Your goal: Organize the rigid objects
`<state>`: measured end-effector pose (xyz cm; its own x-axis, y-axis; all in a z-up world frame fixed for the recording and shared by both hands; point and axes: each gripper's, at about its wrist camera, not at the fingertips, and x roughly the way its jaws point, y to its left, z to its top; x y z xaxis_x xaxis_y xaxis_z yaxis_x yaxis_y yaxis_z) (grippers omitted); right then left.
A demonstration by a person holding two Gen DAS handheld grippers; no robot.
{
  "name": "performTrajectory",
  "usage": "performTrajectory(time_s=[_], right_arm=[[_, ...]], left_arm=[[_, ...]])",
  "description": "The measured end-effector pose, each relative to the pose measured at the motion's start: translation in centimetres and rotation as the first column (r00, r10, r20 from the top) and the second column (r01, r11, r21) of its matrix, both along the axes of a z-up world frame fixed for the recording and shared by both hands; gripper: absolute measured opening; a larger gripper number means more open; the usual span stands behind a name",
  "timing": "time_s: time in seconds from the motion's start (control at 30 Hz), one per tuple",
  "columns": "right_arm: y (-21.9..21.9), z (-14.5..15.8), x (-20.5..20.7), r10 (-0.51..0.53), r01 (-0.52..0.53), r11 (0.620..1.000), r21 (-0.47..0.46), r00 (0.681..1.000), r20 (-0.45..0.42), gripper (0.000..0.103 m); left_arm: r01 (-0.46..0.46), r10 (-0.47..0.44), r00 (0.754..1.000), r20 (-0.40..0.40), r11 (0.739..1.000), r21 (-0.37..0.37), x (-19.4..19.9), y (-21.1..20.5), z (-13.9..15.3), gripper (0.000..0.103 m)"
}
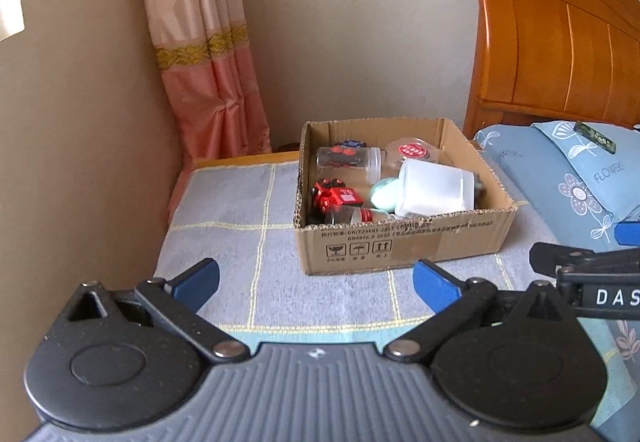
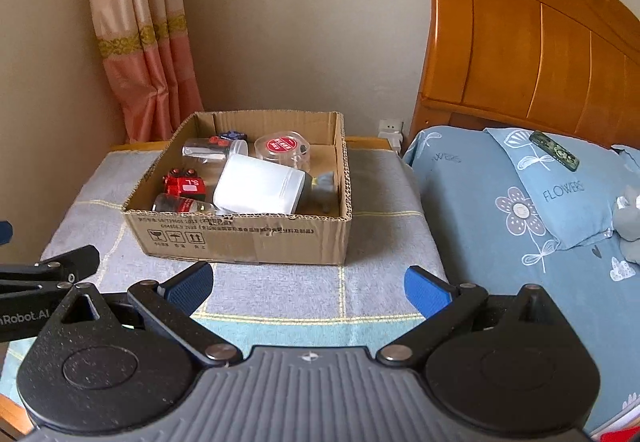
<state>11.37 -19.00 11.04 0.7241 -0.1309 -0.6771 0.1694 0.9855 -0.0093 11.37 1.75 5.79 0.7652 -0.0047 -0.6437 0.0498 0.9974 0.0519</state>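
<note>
On the towel-covered counter (image 2: 376, 242) beside the bed (image 2: 480, 202) sits the cardboard box (image 2: 240, 238), already holding the white tub (image 2: 260, 186), red toy car (image 2: 184, 184) and clear jars (image 1: 348, 158). Both claws — left claw (image 1: 316, 282), right claw (image 2: 308, 284) — hover wide and empty short of it. Judging by this, the sorting looks nearly finished; the next move calls for finding any stray item, or withdrawing.

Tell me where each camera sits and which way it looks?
Left wrist: sits on the left tongs, faces the box on the cloth; its blue fingers show, open.
Right wrist: sits on the right tongs, faces the same box from its right; its own fingers show, open.
Shared: box, white jar, red toy, curtain, headboard; each glimpses the other tongs.
</note>
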Motion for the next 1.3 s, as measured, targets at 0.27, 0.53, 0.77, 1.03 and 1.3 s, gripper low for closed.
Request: performTrajectory(time_s=[0.27,0.53,0.77,1.03,1.3], right_arm=[[0.2,1.0,-1.2,0.014,-0.014,1.0,0.009,0.999,0.04,0.103],[0.1,1.1,-1.2,0.013,-0.013,1.0,0.007,0.999,0.043,0.103],[0.1,1.2,-1.3,0.012,-0.013,1.0,0.01,0.999,0.048,0.103],[0.1,1.3,-1.4,0.011,-0.012,1.0,0.012,0.998,0.054,0.103],[0.1,1.5,-1.5,0.009,-0.01,1.0,0.013,0.998,0.06,0.103]], left_arm=[[-0.02,0.019,0.999,0.028,0.998,0.051,-0.8,-0.9,1.3,0.102],[-0.041,0.037,0.998,0.052,0.996,0.075,-1.0,-1.1,1.9,0.102],[-0.041,0.037,0.998,0.052,0.996,0.082,-0.9,-1.2,1.9,0.102],[-0.042,0.037,0.998,0.058,0.995,0.086,-1.1,-1.3,2.1,0.102],[-0.046,0.04,0.997,0.064,0.995,0.091,-1.1,-1.3,2.3,0.102]])
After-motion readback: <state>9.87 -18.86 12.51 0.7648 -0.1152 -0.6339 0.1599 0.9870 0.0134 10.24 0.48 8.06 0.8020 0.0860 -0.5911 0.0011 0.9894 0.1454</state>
